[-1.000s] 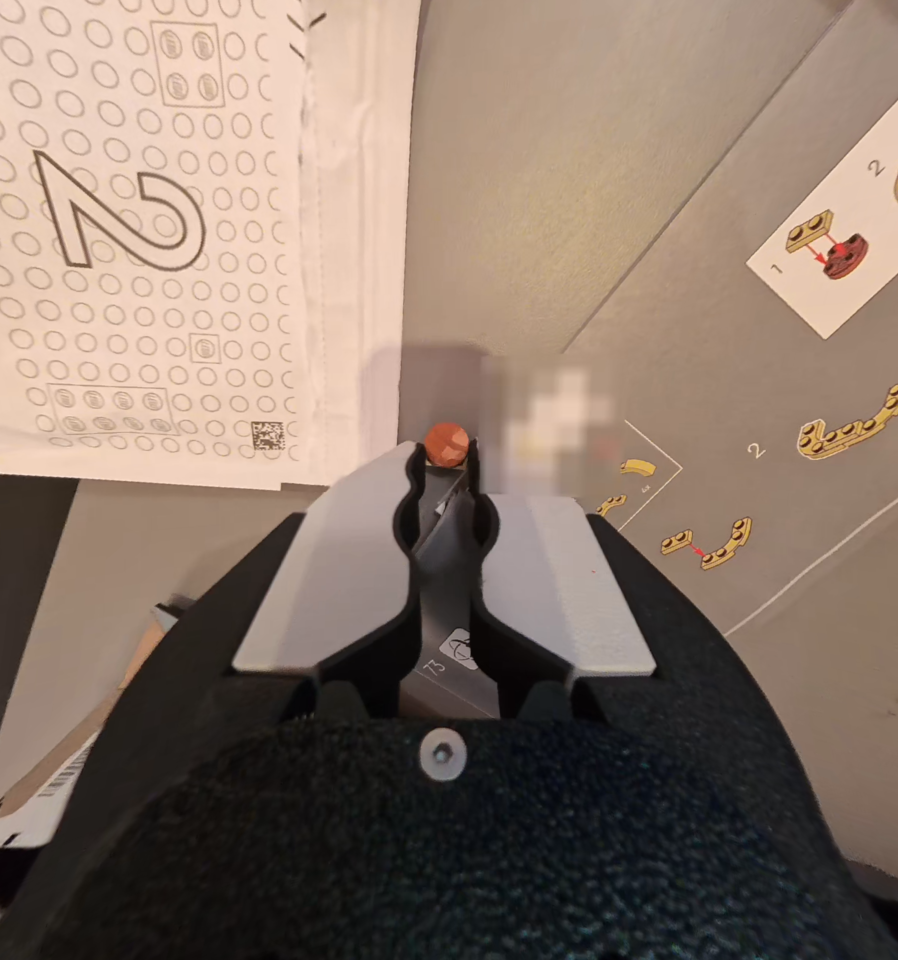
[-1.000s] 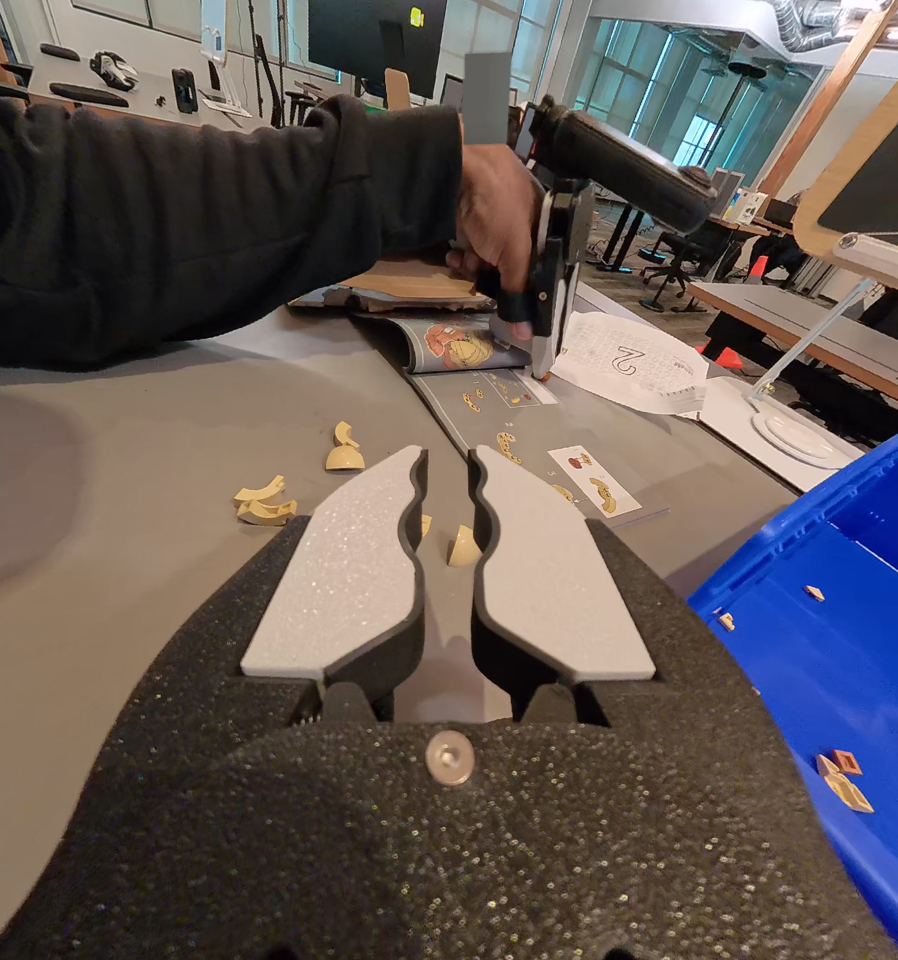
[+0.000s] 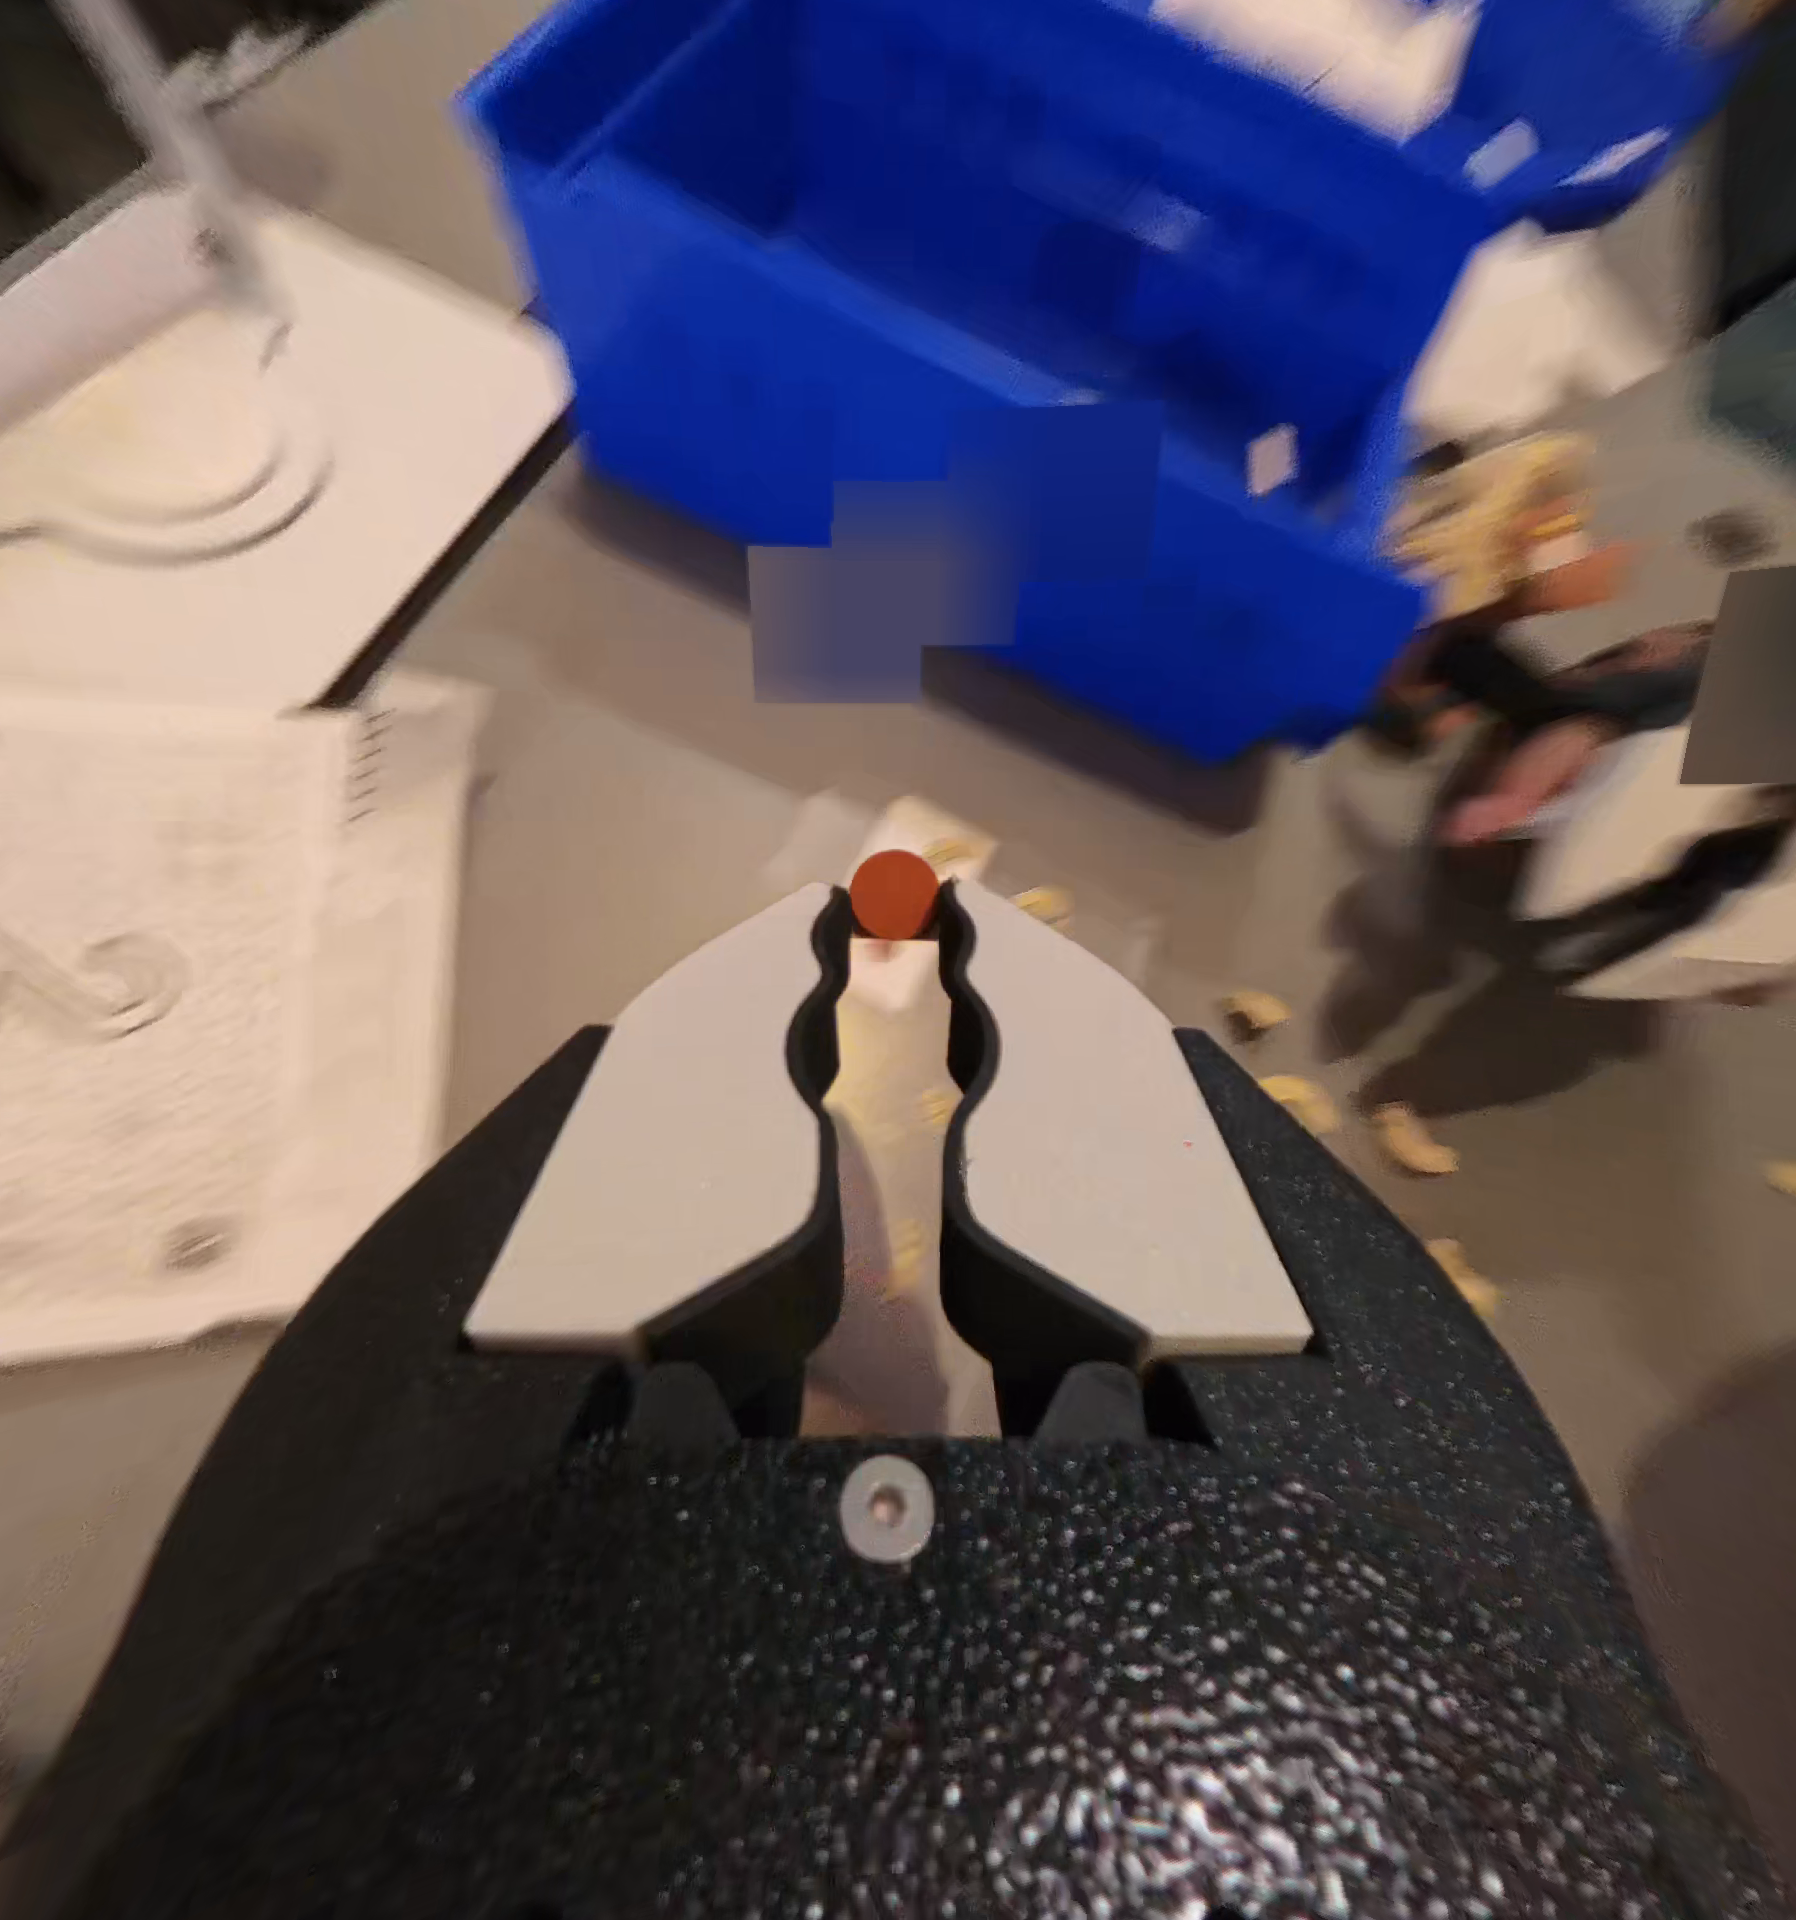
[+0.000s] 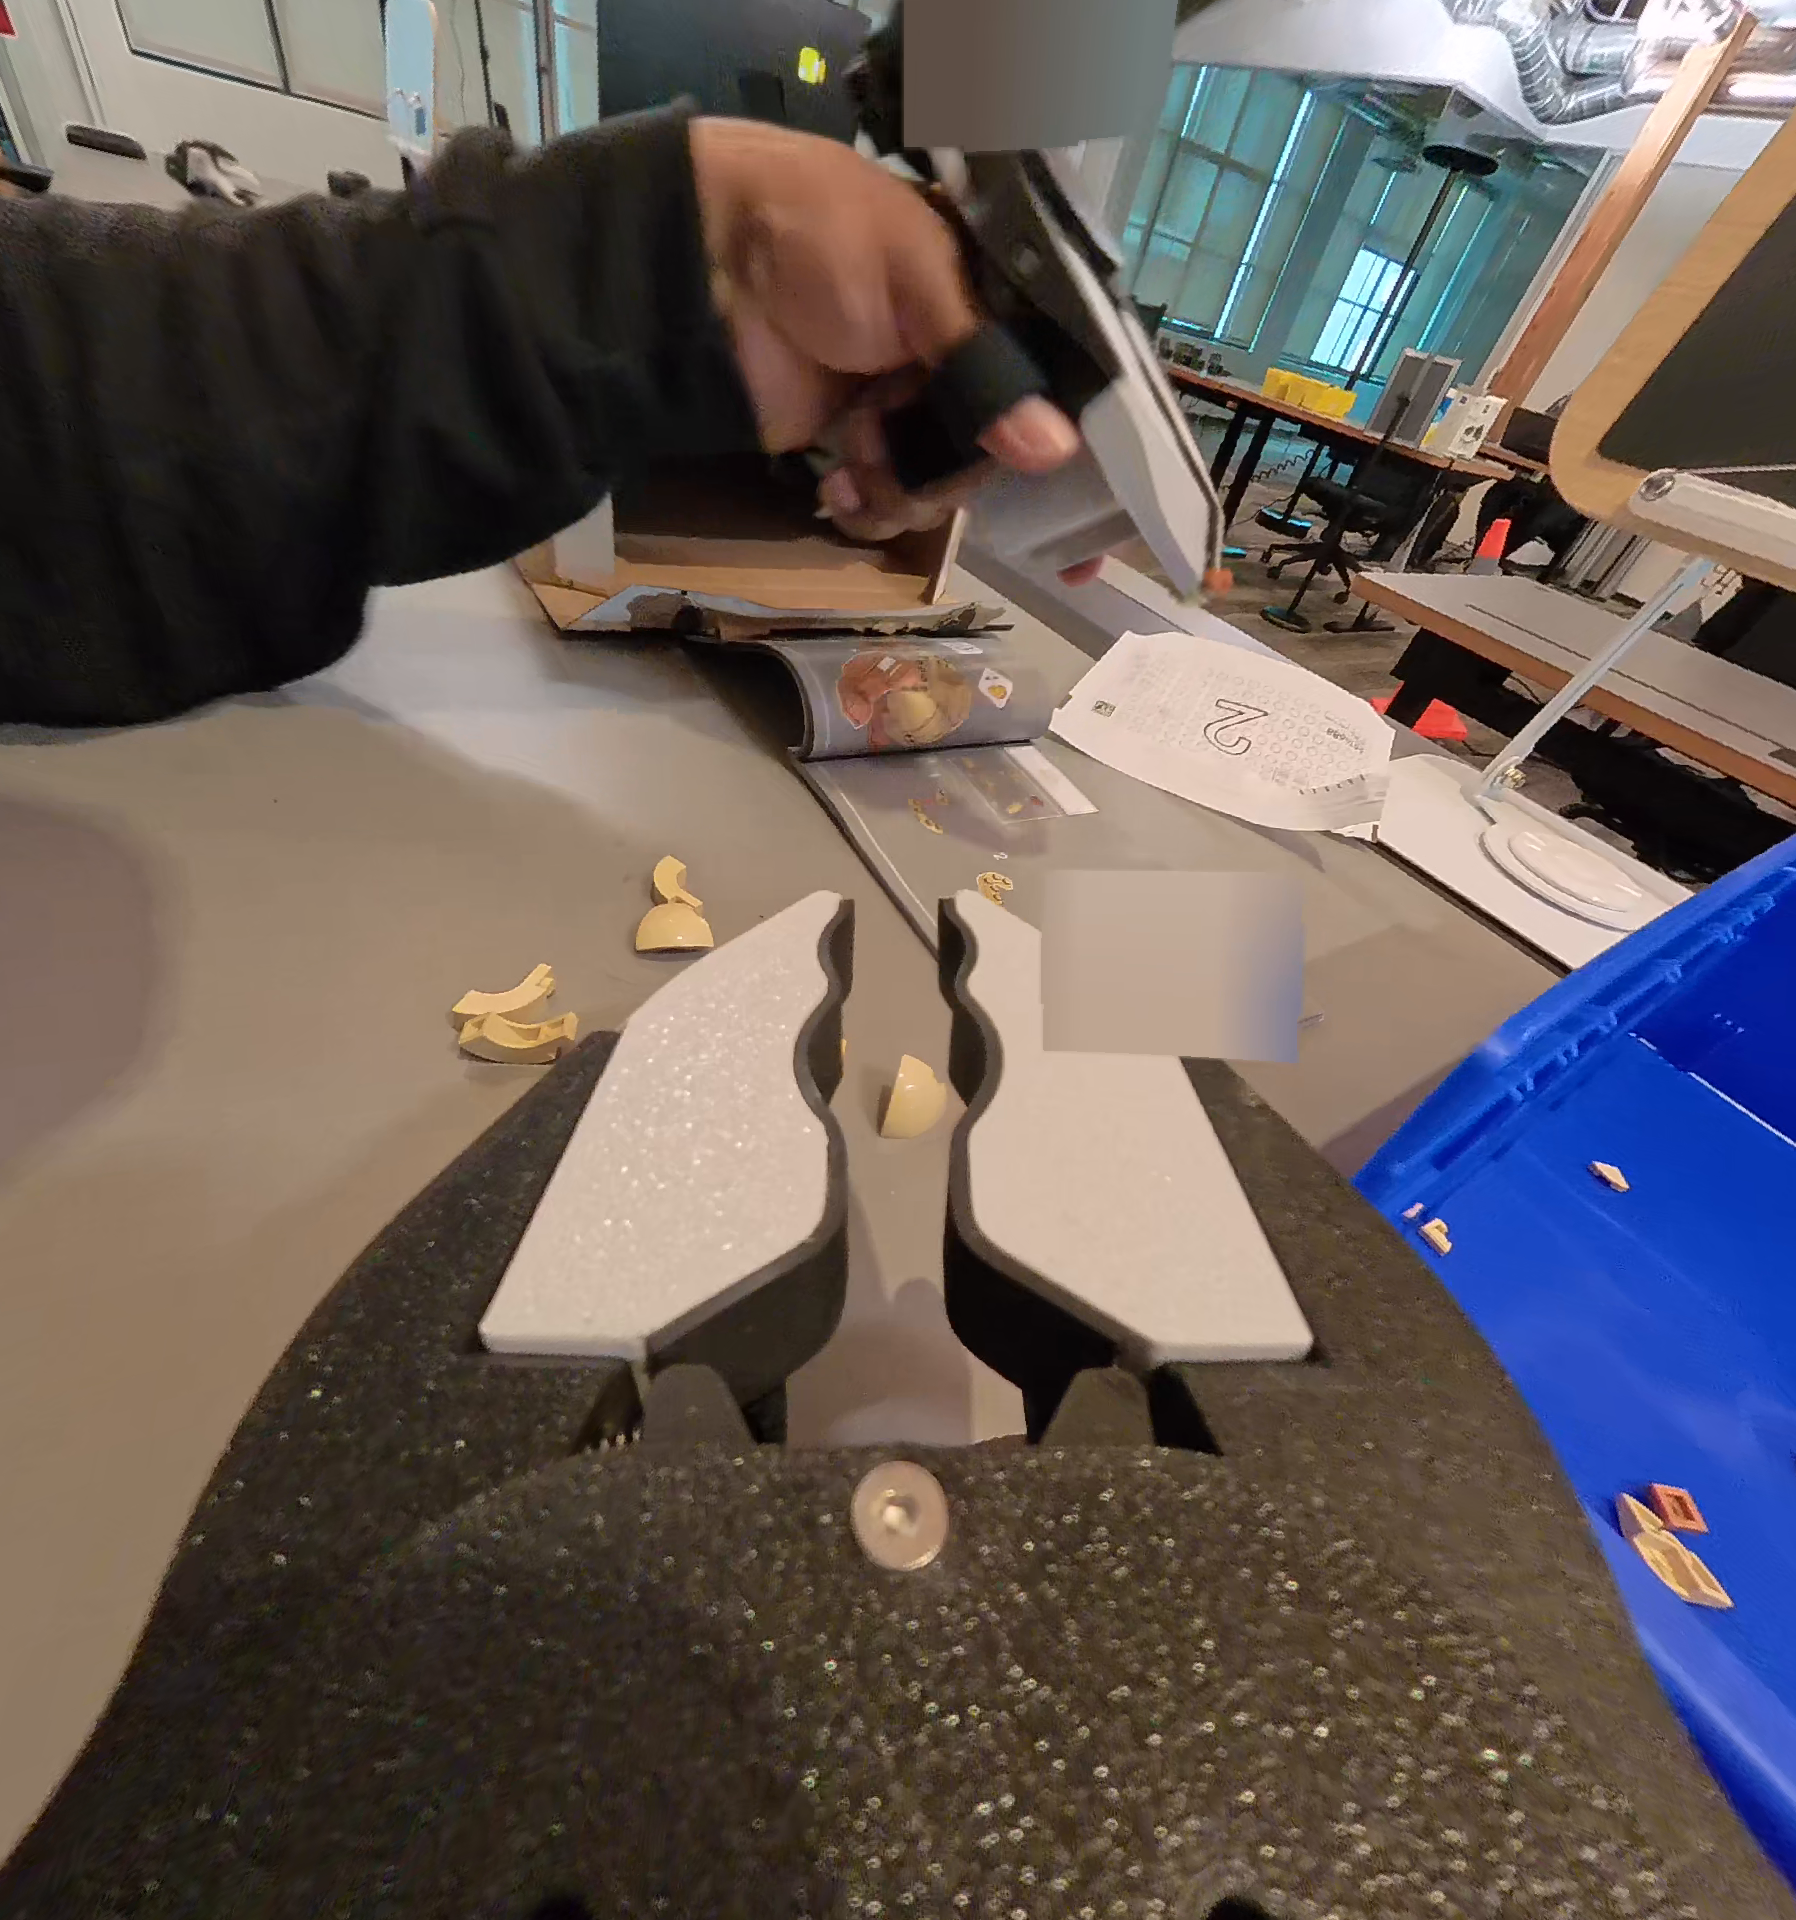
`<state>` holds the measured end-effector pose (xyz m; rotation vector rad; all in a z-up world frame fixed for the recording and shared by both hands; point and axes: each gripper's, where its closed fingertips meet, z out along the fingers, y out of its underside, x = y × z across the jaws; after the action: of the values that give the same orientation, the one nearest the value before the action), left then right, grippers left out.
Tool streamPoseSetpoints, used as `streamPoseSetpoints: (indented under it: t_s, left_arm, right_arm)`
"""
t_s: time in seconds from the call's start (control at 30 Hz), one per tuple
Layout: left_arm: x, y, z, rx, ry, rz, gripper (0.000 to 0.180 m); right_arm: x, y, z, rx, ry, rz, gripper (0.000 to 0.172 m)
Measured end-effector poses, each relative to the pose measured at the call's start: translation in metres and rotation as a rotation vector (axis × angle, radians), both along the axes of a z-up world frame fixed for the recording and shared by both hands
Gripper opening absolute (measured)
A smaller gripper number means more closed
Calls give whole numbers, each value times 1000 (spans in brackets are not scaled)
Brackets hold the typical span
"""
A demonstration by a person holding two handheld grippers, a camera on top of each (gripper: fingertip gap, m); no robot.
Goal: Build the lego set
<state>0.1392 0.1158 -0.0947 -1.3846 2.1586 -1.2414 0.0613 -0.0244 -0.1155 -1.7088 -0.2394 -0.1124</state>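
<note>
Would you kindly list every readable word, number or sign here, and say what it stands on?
White paper bag: one large outlined figure and small print along an edge; I do not copy writing.
Open grey instruction booklet: tiny step marks, too small to read.
Left wrist view: all print blurred, unreadable.

A grey table (image 4: pixel 250 935) carries tan curved bricks (image 4: pixel 515 1023) toward its left side and a tan dome piece (image 4: pixel 674 928) beside them. An open instruction booklet (image 4: pixel 915 717) lies mid-table, with a torn cardboard box (image 4: pixel 759 582) behind it. A white printed paper bag (image 4: pixel 1226 727) rests to its right, near a white lamp base (image 4: pixel 1559 873). A blue bin (image 4: pixel 1652 1299) at the right edge holds small tan pieces (image 4: pixel 1673 1558).
</note>
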Motion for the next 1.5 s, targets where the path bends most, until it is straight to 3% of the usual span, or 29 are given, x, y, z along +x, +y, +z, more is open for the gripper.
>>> streamPoseSetpoints:
  t_s: [0.1, 0.2, 0.33, 0.43, 0.63, 0.77, 0.87, 1.07, 1.23, 1.37, 1.5]
  left_arm:
    - [-32, -55, 23, -295, -104, -103, 15]
    - [-65, -101, 26, -653, -102, -159, 15]
    - [-84, -120, 21, -1092, -68, -94, 15]
    - [-89, -129, 19, -1230, -43, -89, 15]
    - [-97, -154, 18, -1288, 23, -173, 15]
    - [-102, -167, 15, -1288, 69, -224, 15]
    - [-103, -169, 16, -1315, 87, -230, 15]
    - [-103, -170, 16, -1281, 87, -237, 15]
    - [-99, -164, 7, -982, -18, -197, 21]
    - [-103, -170, -11, -709, -10, -196, 26]
    - [-100, -168, -23, -631, 5, -167, 18]
  right_arm:
    - [3, 0, 3, 21, -17, -27, 17]
    - [8, 0, 8, 52, -72, -72, 24]
    - [9, -1, 18, 103, -136, -82, 33]
    - [3, 0, 23, 128, -173, -45, 37]
    - [-13, 0, 28, 161, -245, 37, 37]
    - [-21, -3, 34, 198, -273, 69, 27]
    - [-26, -5, 34, 206, -307, 85, 17]
    - [-26, -6, 33, 188, -269, 94, 16]
    - [-21, -4, 23, 106, -288, 63, 16]
    - [-22, -1, 5, 7, -397, 42, 16]
    - [-27, 0, -5, -31, -521, 36, 16]
